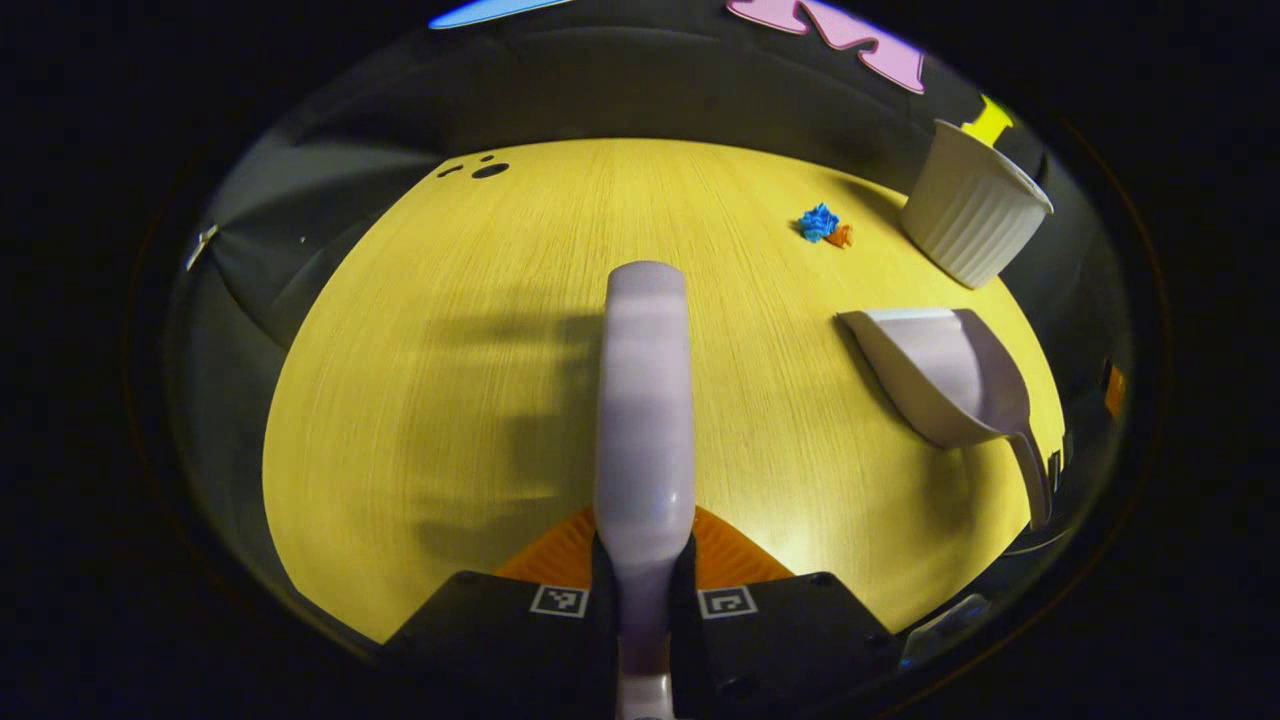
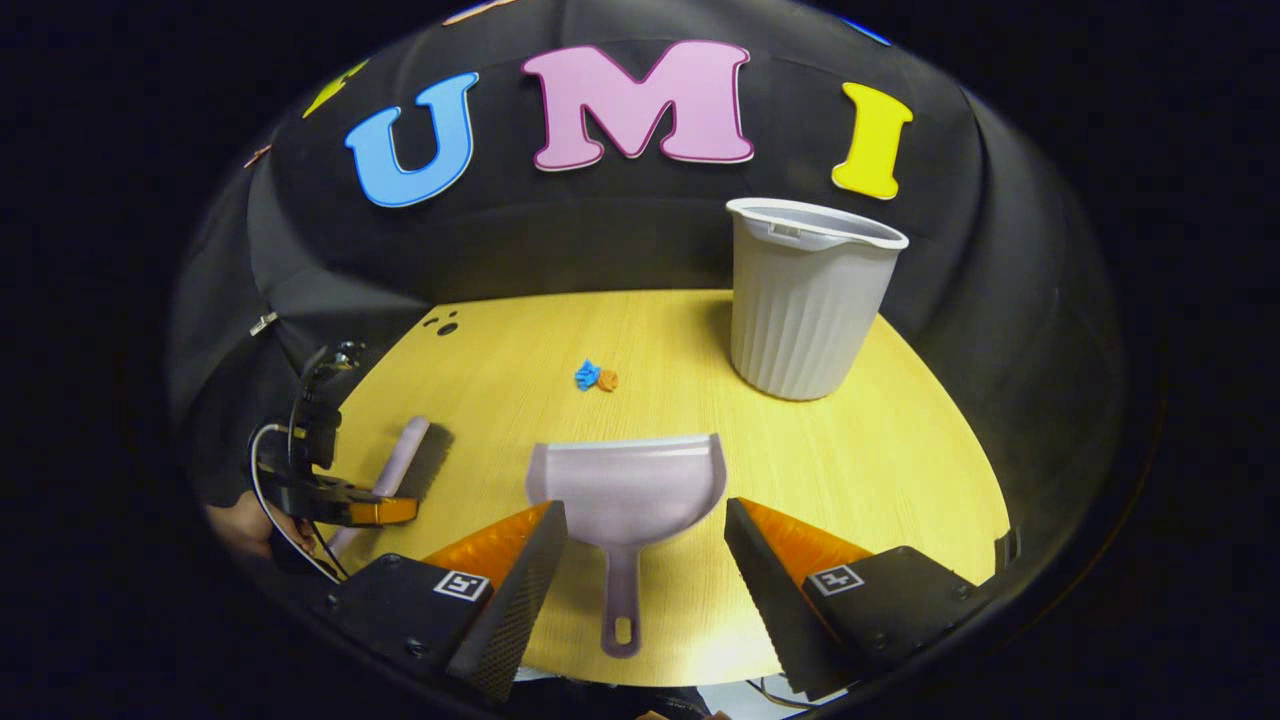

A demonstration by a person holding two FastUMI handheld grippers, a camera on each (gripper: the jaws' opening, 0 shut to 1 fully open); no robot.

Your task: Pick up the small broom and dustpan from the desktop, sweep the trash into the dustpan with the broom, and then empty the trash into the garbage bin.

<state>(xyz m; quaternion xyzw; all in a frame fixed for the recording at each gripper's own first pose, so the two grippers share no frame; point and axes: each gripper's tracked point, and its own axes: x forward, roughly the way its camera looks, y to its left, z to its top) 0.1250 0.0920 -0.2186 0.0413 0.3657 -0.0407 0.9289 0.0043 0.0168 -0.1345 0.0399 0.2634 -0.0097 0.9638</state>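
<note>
While my left gripper [image 1: 645, 560] pinches the broom [image 1: 645, 400] by its handle, my right gripper [image 2: 645, 560] hangs spread wide over the dustpan [image 2: 628, 487], whose handle points at 6 o'clock between the fingers. Pick-up step, I judge: 1 of 2 tools in hand. Next move calls for lowering and pressing onto that handle. Trash [image 2: 596, 377] lies at 12 o'clock beyond the pan; garbage bin [image 2: 806, 297] stands at 1 o'clock. Yellow wood-grain desktop [image 2: 880, 470], black cloth booth wall behind.
</note>
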